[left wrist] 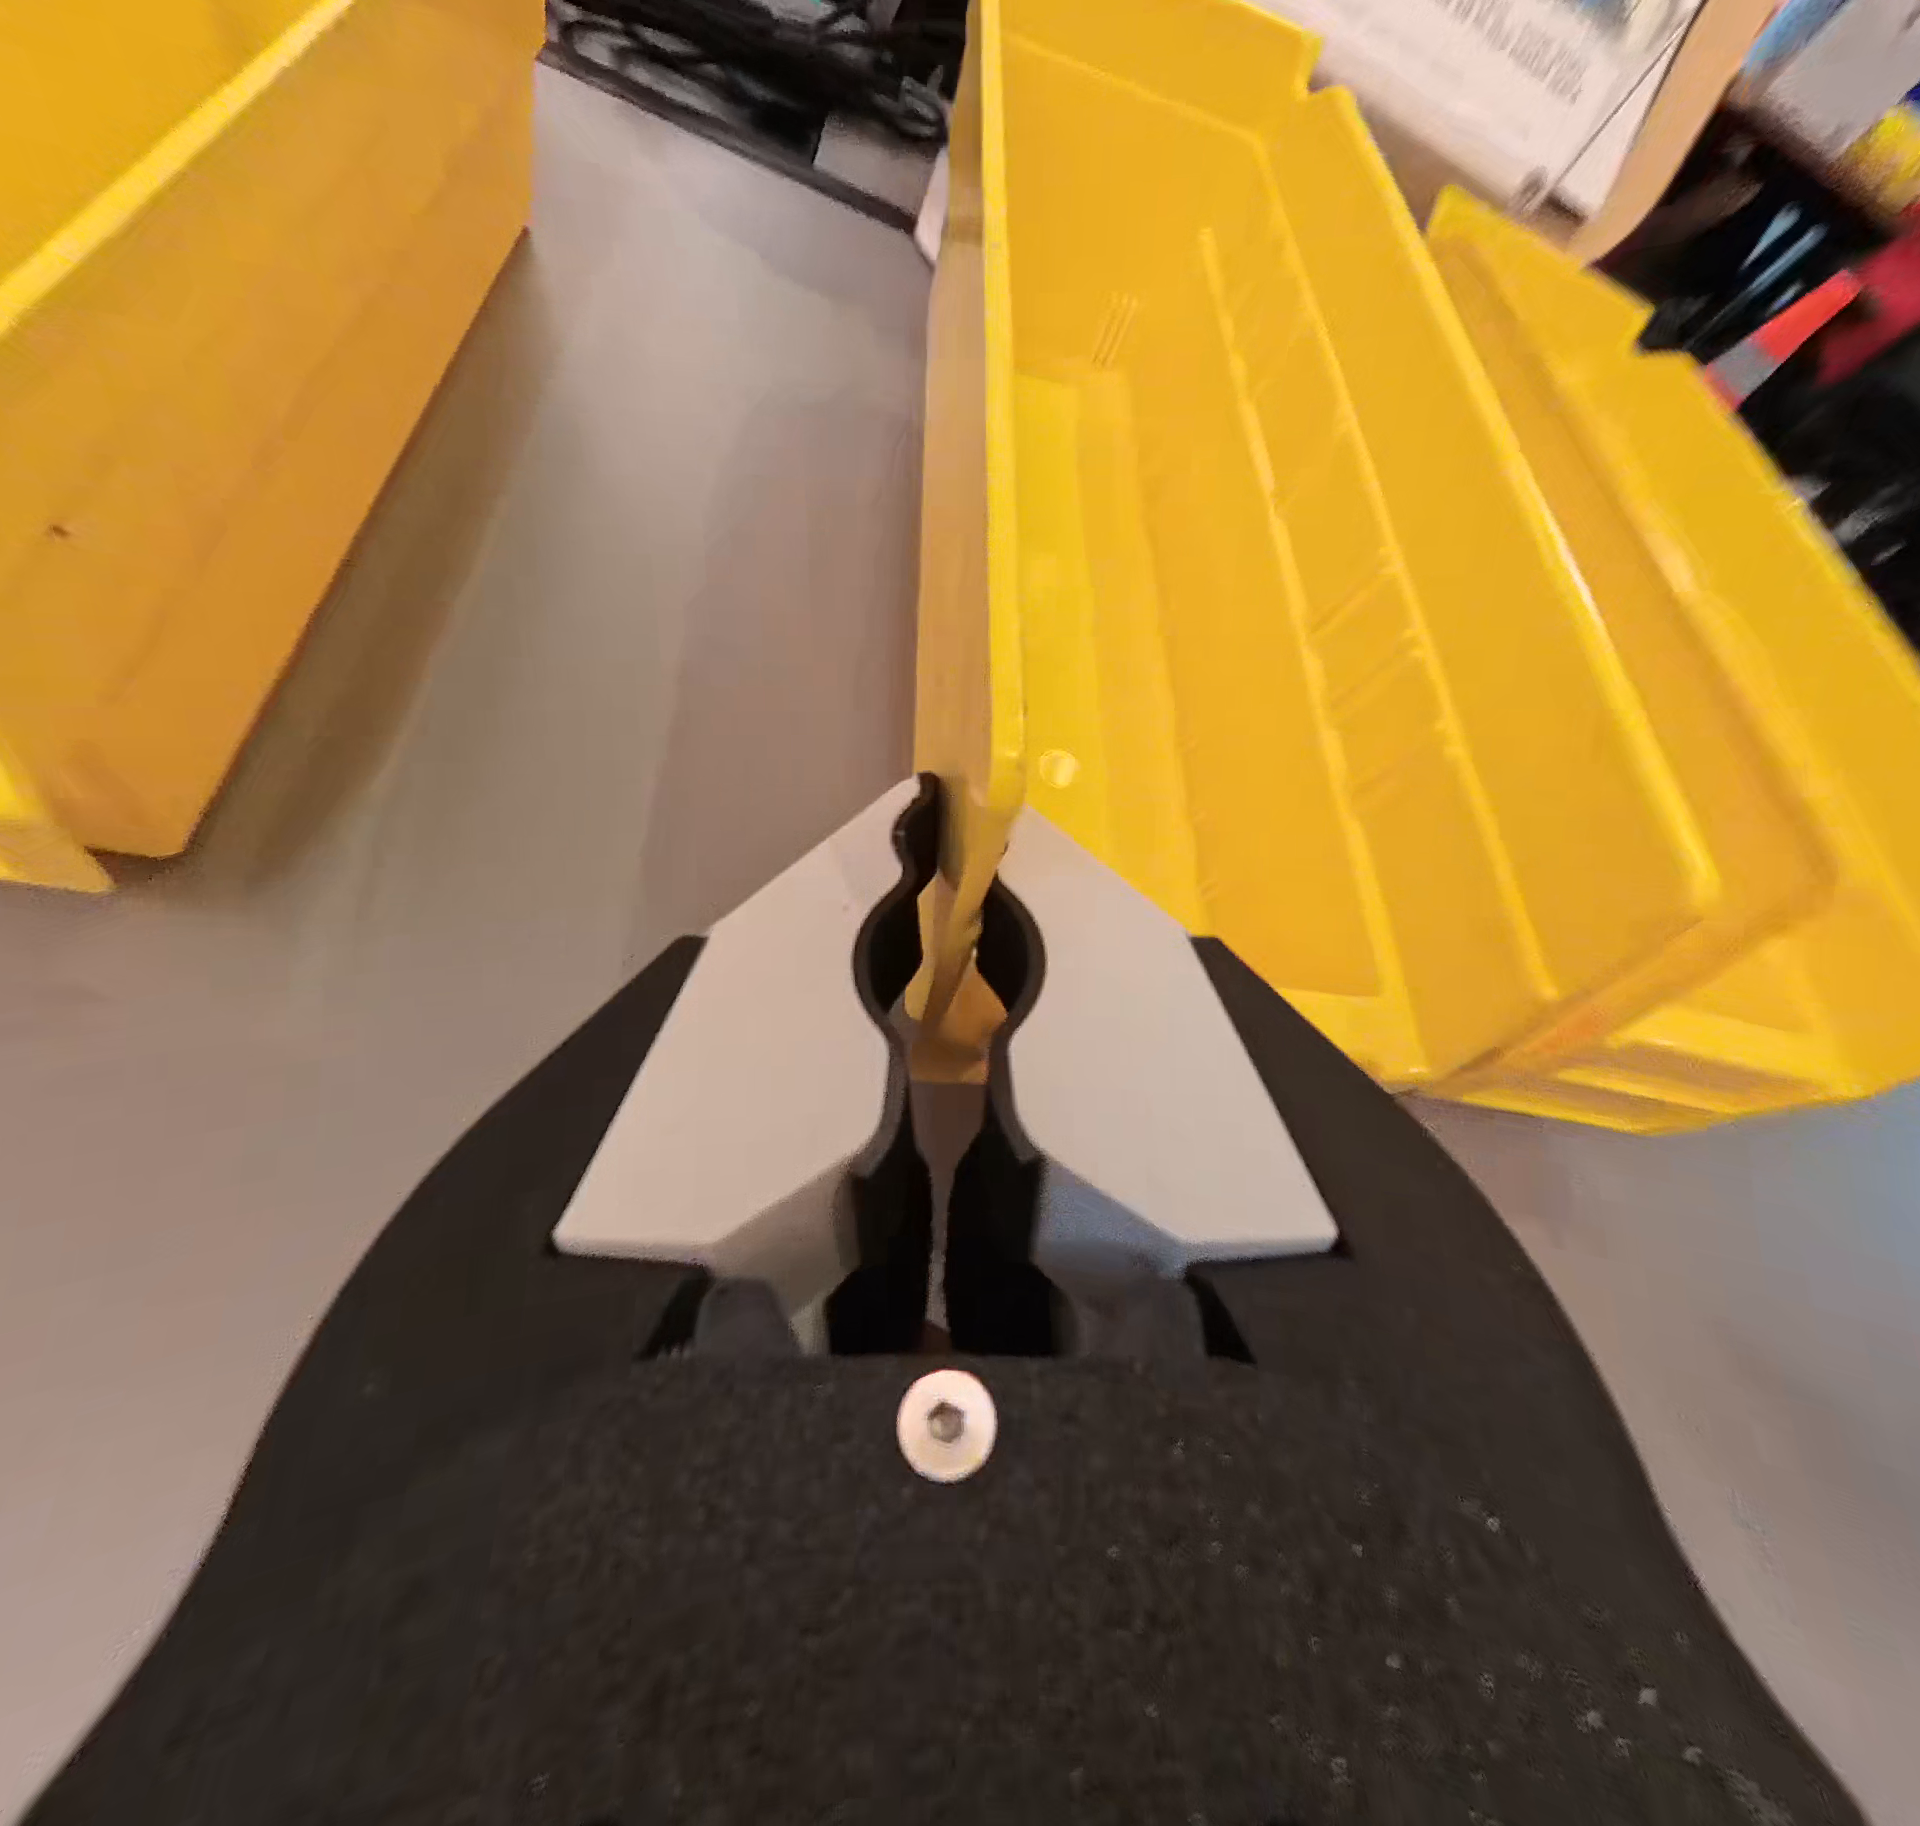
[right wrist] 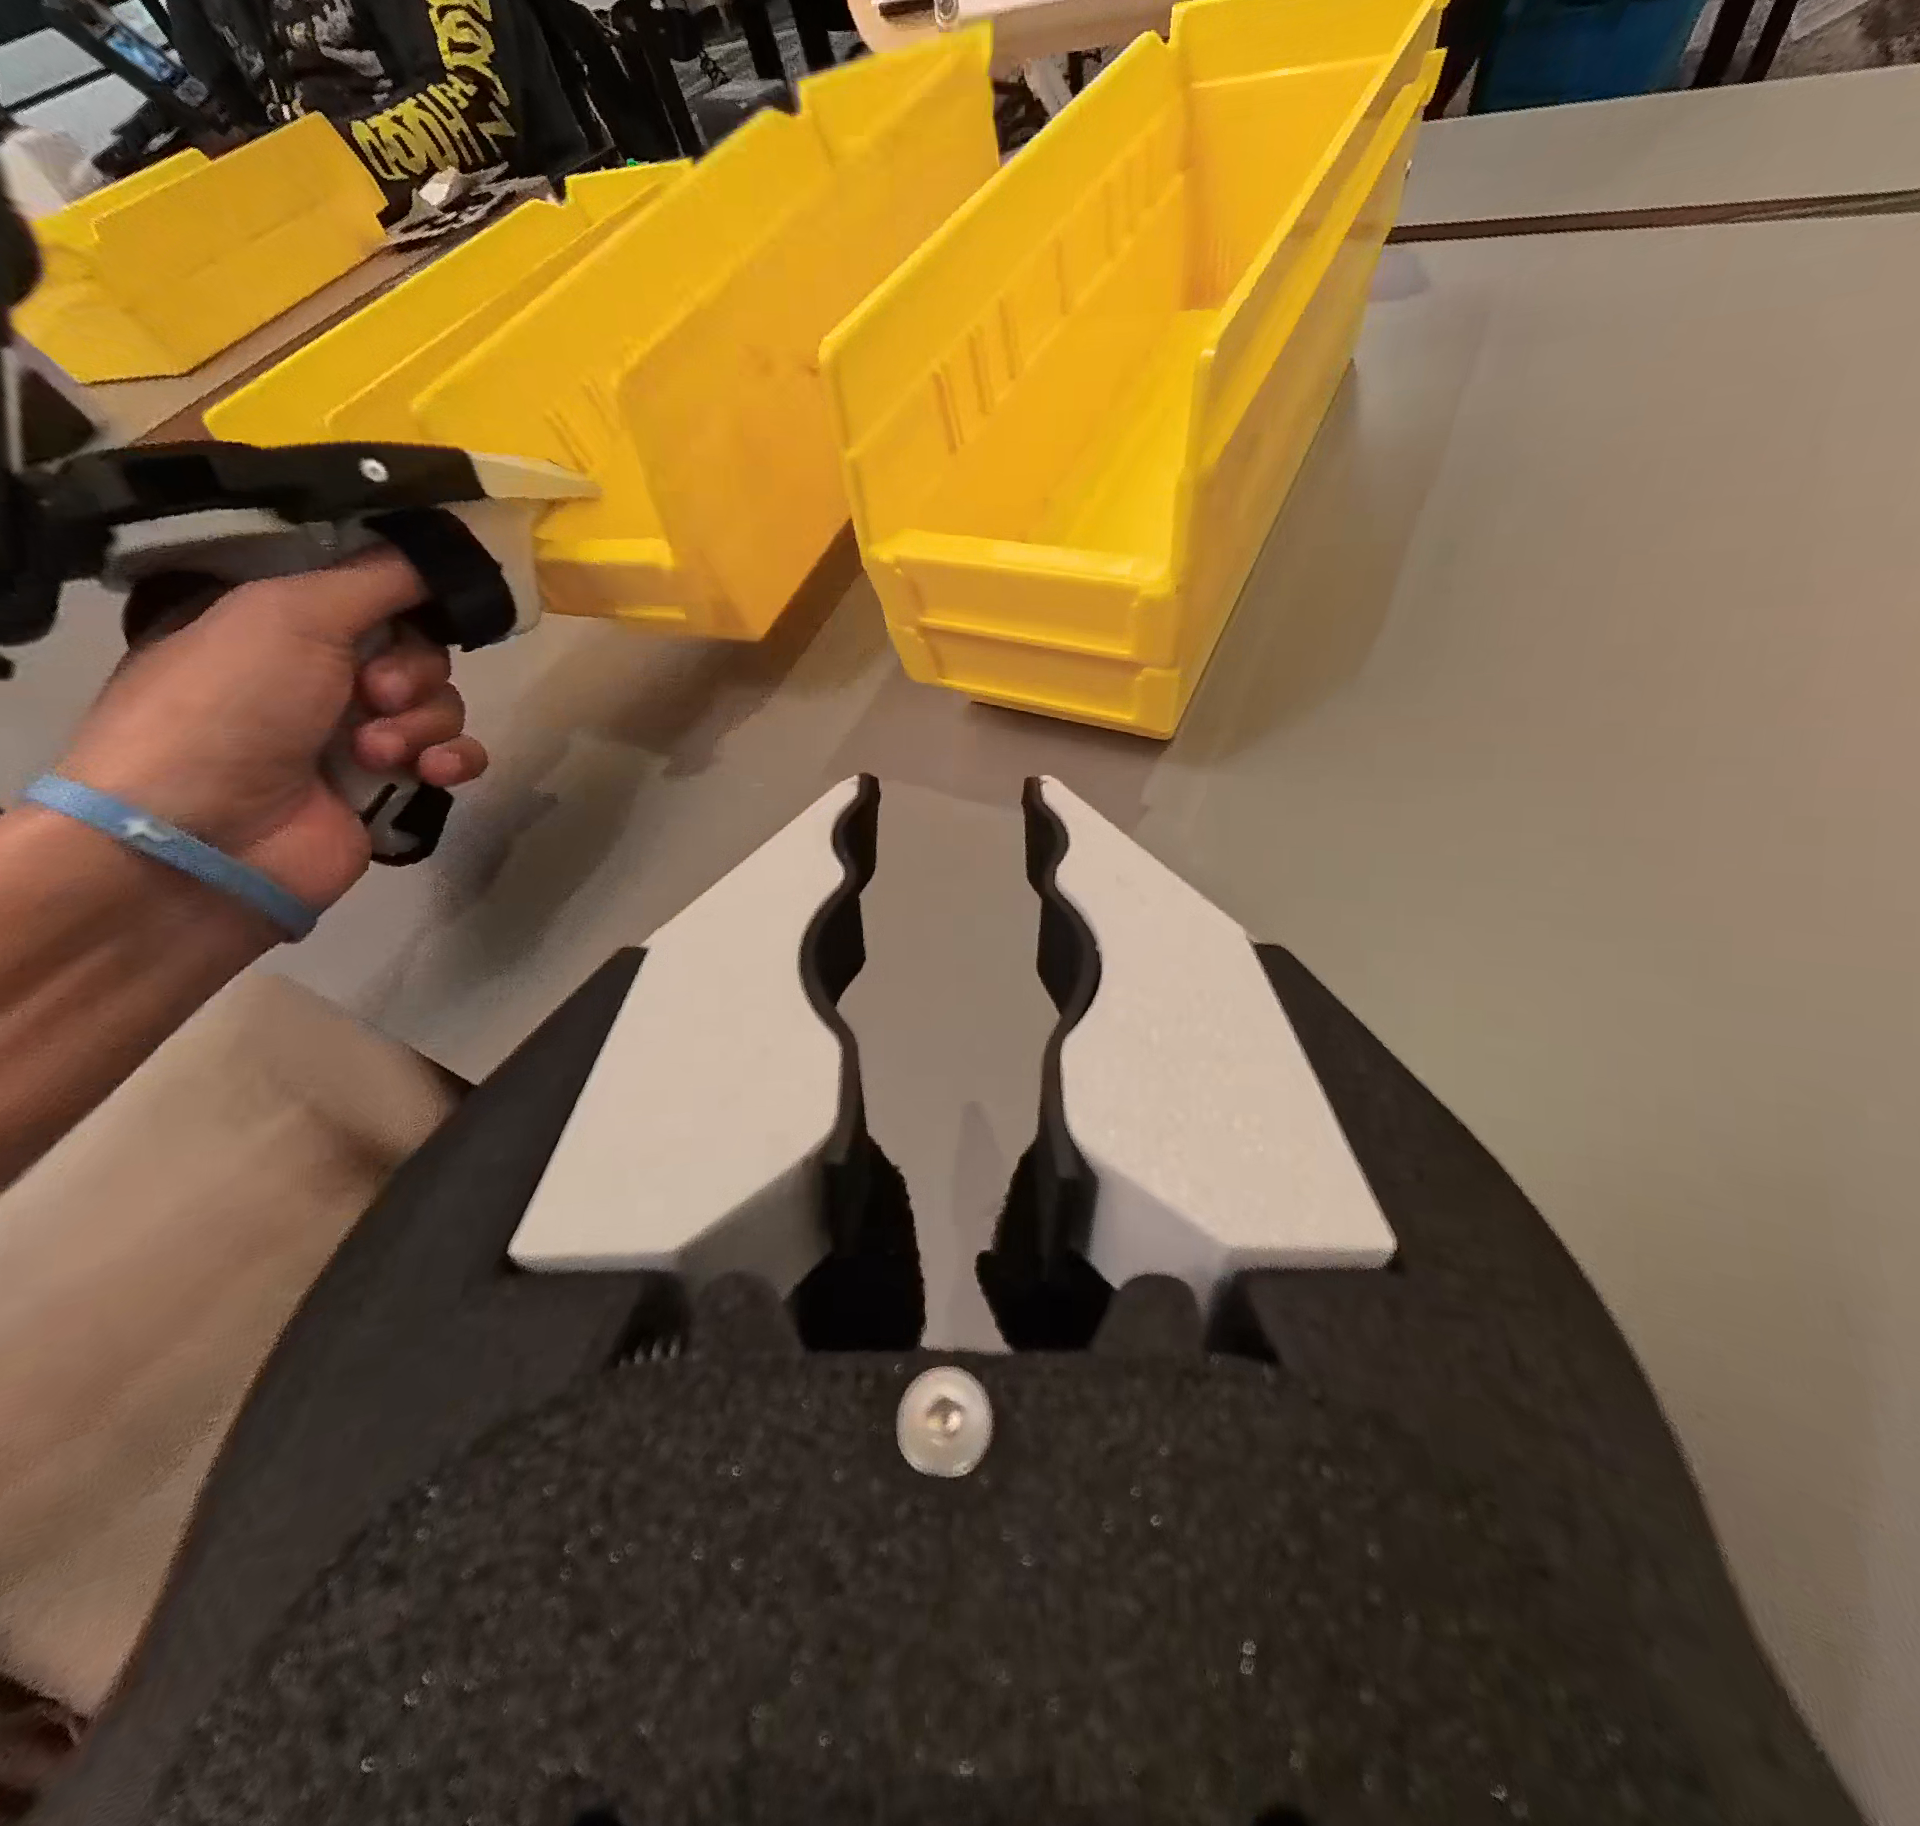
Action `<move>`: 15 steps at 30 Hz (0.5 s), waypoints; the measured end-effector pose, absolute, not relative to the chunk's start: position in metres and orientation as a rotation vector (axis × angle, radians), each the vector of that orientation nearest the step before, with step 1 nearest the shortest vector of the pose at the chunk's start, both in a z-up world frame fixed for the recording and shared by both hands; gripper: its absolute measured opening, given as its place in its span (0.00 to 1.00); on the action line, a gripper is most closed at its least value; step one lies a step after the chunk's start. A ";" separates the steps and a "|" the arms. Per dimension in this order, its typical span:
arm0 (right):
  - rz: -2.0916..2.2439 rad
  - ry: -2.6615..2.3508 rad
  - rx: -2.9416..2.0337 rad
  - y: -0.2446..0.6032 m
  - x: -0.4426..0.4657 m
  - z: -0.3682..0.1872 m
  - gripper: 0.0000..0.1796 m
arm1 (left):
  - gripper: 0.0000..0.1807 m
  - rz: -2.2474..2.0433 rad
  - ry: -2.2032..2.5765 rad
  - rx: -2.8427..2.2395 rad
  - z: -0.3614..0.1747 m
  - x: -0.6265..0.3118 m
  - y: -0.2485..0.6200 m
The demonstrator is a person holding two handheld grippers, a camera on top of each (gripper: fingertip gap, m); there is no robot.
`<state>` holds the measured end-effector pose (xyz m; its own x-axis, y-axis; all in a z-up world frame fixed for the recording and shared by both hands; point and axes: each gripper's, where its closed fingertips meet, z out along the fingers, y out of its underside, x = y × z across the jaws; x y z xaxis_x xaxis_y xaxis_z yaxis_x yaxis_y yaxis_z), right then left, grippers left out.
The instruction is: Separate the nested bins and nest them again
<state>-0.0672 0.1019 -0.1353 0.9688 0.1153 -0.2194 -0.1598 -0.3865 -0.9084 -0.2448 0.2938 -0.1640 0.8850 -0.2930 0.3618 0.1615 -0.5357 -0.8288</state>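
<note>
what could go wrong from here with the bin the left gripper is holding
1. The left gripper pinches only a thin side wall of the tilted bin, near one end; the long bin could twist or slip out.
2. The nested pair sits close beside it; swinging the bin could knock that pair.
3. The right gripper is open over the bare table, giving no support if the bin drops.

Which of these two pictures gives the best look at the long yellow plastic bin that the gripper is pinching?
The right wrist view: it shows the tilted yellow plastic bin whole, side-on, with the left gripper clamped on its near end. The left wrist view shows only a blurred close-up of that bin's wall pinched in the gripper.
</note>
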 end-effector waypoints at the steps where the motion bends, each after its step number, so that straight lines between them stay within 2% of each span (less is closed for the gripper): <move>1: 0.288 0.033 -1.948 0.102 -0.066 -0.136 0.15 | 0.00 -0.586 0.080 -2.038 -0.156 -0.242 0.289; 10: 0.225 0.013 -1.958 0.103 -0.062 -0.137 0.16 | 0.00 -0.699 0.123 -1.870 -0.039 -0.188 0.264; 15: 0.208 0.006 -1.959 0.103 -0.063 -0.136 0.16 | 0.00 -0.747 0.203 -1.945 -0.035 -0.131 0.254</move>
<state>-0.0630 0.1025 -0.1363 0.9845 0.0932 -0.1484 -0.1013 -0.3886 -0.9158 -0.1307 0.2538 -0.0353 0.7950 -0.4446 0.4126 0.1739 -0.4845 -0.8573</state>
